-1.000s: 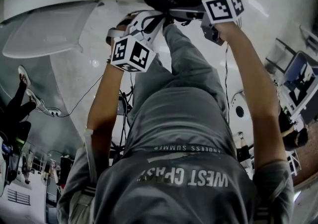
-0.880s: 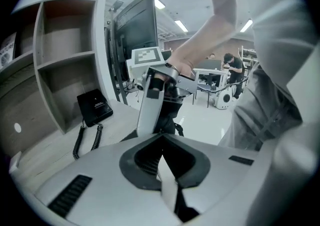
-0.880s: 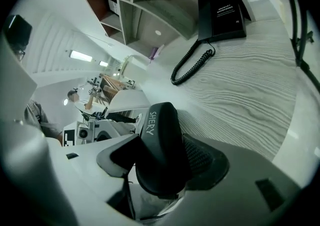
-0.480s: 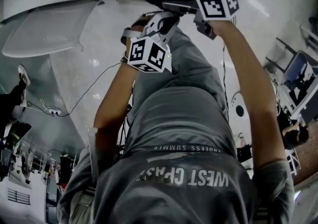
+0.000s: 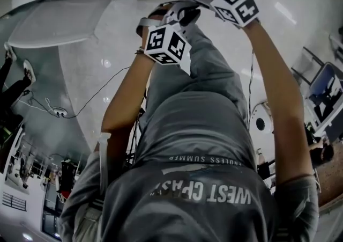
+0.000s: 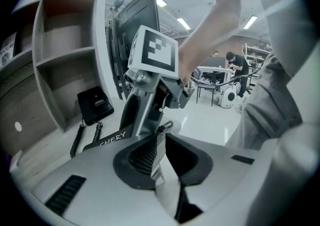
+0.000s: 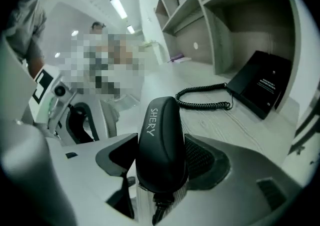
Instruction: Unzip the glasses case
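Two grippers were out over a pale wooden desk (image 7: 235, 125). The right gripper (image 7: 161, 141) was squeezed tight on a long black glasses case with white letters (image 7: 157, 120) and held it over the desk. The left gripper (image 6: 161, 135) had just been opening its jaws a little, and they stood a tiny bit apart. A small metal zip pull (image 6: 165, 126) hung from the end of the case, right at their tips. A black phone with a curly cord (image 7: 260, 87) lay on the desk behind.
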`<control>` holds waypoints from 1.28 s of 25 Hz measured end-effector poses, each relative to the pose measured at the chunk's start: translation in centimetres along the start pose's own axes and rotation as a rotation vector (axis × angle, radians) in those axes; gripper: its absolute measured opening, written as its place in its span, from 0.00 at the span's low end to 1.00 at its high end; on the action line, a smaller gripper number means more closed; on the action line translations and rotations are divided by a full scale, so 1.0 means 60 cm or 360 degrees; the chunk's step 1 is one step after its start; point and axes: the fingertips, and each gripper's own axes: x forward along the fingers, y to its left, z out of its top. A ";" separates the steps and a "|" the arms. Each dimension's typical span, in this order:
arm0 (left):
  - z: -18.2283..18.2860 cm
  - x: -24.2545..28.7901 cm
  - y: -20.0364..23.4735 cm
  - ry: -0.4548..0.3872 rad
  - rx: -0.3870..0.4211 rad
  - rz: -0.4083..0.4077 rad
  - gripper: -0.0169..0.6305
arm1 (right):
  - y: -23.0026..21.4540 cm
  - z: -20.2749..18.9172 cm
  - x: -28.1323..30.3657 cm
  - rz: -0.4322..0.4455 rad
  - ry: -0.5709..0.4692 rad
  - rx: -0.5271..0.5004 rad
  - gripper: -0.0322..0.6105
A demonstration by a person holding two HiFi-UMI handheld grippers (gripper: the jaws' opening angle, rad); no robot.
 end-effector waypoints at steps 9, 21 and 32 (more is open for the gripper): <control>-0.023 -0.113 0.063 0.0034 0.0056 0.0047 0.11 | -0.007 0.006 0.009 -0.0244 0.0198 -0.0473 0.55; 0.127 -0.290 0.114 -0.0250 -0.0115 0.0461 0.11 | 0.003 0.047 -0.171 -0.0590 -0.0027 -0.0449 0.53; 0.273 -0.513 0.100 -0.0692 -0.0192 0.0743 0.09 | 0.235 0.255 -0.432 -0.0697 -0.0817 -0.0142 0.06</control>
